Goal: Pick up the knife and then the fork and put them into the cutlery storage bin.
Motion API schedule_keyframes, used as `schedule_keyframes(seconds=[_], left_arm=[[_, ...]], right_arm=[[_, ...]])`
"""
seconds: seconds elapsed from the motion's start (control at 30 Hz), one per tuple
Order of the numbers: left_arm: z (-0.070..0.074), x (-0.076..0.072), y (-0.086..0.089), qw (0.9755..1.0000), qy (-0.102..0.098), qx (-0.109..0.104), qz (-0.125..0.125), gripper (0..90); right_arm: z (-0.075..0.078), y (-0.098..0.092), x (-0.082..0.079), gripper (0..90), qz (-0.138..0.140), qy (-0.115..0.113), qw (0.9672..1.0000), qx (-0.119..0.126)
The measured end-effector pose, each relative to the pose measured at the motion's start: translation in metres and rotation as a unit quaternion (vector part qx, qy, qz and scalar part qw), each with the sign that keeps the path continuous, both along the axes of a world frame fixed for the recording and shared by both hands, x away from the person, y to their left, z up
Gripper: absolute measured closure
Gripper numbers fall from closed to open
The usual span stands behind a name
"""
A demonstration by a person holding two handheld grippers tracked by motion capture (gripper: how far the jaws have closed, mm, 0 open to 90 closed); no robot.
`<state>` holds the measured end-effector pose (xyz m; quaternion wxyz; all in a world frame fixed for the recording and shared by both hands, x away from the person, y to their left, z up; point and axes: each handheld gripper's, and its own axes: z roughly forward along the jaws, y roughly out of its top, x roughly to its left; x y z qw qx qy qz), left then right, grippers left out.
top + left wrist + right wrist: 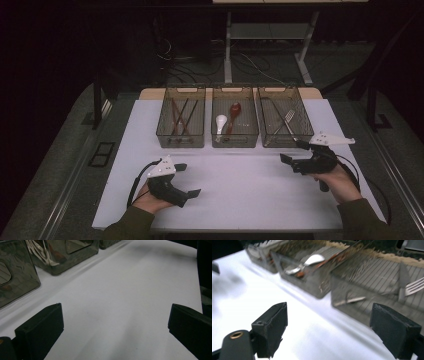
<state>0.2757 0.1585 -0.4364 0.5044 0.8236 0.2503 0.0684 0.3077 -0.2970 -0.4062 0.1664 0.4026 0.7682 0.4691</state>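
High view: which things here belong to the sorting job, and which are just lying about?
In the job:
right bin with fork
middle bin with white spoon and red spoon
left bin with chopsticks
left gripper and right gripper, both open, nothing between the jaws

Lying about:
cables on the floor
desk frame behind

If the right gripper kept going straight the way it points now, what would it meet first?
Probably the near wall of the right-hand bin, the one holding the fork. The right gripper has open, empty jaws, with bare white table before that wall; depth is hard to judge.
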Motion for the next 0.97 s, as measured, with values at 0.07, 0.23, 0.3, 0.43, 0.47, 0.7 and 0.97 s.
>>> schedule_keyframes(seconds=[0.07,0.23,0.3,0.43,0.47,0.7,0.97], left_arm=[[0.0,0.0,0.0,1.0,0.0,0.001,-0.001,0.0],[0.0,0.0,0.0,1.0,-0.001,0.0,-0.001,0.0],[0.0,0.0,0.0,1.0,0.0,0.001,-0.001,0.0],[0.0,0.0,0.0,1.0,-0.001,0.002,-0.003,0.0],[0.0,0.0,0.0,1.0,0.0,0.001,-0.003,0.0],[0.0,0.0,-0.001,1.0,-0.001,0.002,-0.004,0.0],[0.0,0.0,-0.001,1.0,0.0,0.001,-0.004,0.0]], right_arm=[[-0.006,0.001,-0.008,15.1,0.008,0.0,1.0,0.001],[-0.018,0.003,-0.025,15.1,0.017,0.005,0.9998,-0.005],[-0.021,0.003,-0.029,15.1,0.019,0.003,0.9998,-0.007],[-0.026,0.0,-0.035,15.1,0.012,0.003,0.9999,0.003],[-0.027,-0.001,-0.037,15.1,0.014,0.006,0.9999,0.004],[-0.034,-0.004,-0.044,15.1,0.027,0.015,0.9995,-0.001],[-0.036,-0.006,-0.043,15.1,0.025,0.016,0.9996,0.0]])
